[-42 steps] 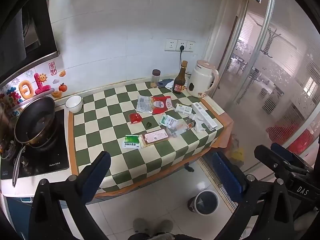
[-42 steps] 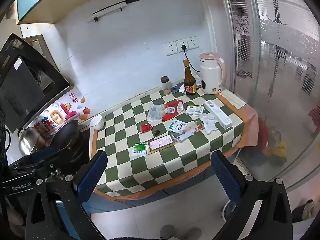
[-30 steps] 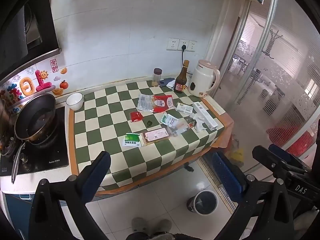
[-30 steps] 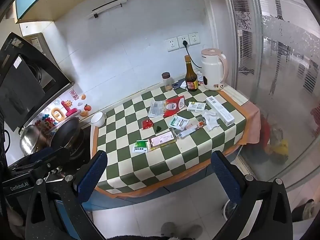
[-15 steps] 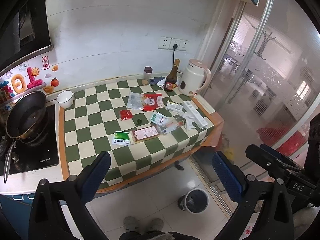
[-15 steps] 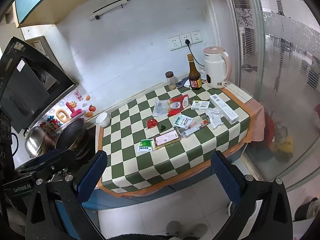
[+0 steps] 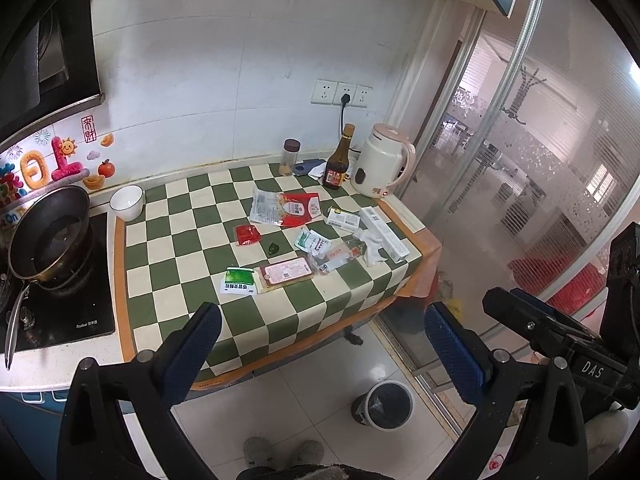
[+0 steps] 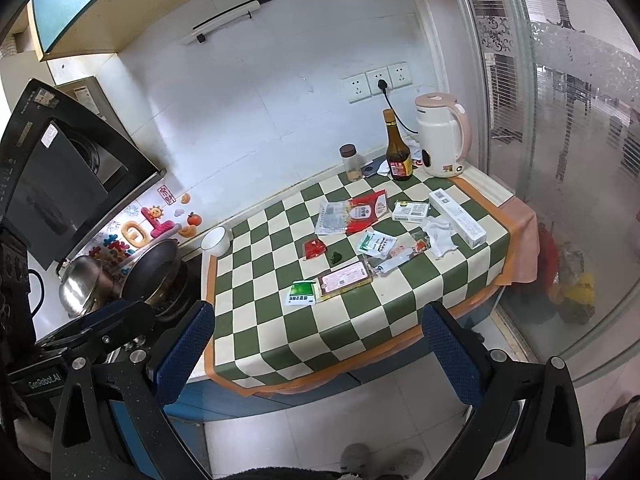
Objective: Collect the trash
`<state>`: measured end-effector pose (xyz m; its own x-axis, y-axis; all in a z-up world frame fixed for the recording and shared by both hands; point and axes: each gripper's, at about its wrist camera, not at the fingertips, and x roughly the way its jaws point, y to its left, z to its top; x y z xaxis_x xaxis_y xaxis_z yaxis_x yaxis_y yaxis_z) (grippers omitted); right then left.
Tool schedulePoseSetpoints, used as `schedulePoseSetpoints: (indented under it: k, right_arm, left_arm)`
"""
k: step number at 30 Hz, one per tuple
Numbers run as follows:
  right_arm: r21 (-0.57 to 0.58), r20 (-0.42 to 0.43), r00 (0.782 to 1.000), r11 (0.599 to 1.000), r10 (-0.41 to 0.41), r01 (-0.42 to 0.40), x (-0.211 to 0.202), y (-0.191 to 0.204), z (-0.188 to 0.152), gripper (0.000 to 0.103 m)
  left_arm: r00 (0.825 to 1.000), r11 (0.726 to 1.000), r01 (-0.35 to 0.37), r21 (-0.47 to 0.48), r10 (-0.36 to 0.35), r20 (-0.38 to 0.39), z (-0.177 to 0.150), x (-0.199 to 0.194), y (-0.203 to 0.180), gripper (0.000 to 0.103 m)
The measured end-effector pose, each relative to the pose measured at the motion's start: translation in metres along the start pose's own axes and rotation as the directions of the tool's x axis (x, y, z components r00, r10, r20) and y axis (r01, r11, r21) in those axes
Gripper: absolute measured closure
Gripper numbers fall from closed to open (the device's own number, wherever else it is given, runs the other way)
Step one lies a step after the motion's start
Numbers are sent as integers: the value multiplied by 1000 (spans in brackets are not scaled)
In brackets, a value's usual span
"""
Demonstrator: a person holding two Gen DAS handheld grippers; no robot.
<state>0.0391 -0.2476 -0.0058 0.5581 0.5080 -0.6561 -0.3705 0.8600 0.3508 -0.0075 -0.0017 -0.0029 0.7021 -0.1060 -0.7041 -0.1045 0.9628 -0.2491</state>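
Several pieces of trash lie on the green-checked counter (image 7: 168,240): a green-white sachet (image 7: 239,281), a pink packet (image 7: 286,272), a red wrapper (image 7: 247,235), a red-and-clear bag (image 7: 286,209), a crumpled tissue (image 7: 370,246) and a long white box (image 7: 384,233). They also show in the right wrist view, the sachet (image 8: 302,293) and the pink packet (image 8: 344,278) among them. A small grey bin (image 7: 386,404) stands on the floor below. My left gripper (image 7: 320,352) and right gripper (image 8: 318,350) are both open and empty, well back from the counter.
A kettle (image 7: 382,166), a dark bottle (image 7: 338,160), a spice jar (image 7: 290,157) and a white bowl (image 7: 127,202) stand at the counter's back. A wok (image 7: 48,236) sits on the hob at left. A glass sliding door (image 7: 540,184) is at right.
Both grippers have drifted slightly back and to the side, so the counter looks a little smaller and shifted. Nothing on the counter has moved. Both grippers stay open.
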Motion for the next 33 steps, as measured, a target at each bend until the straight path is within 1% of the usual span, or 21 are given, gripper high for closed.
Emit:
schedulePoseSetpoints:
  k: [14, 15, 33]
  right_arm:
    - [3, -2, 1000, 1000, 6, -6, 2, -2, -1, 0]
    - [3, -2, 1000, 1000, 6, -6, 2, -2, -1, 0]
    - [6, -5, 1000, 1000, 6, -6, 3, -2, 2, 0]
  left_arm:
    - [1000, 1000, -3, 0, 3, 1, -2, -7, 1, 0]
    - [1000, 1000, -3, 0, 3, -1, 0, -1, 1, 0]
    - [1000, 1000, -3, -1, 3, 0, 1, -4, 4, 0]
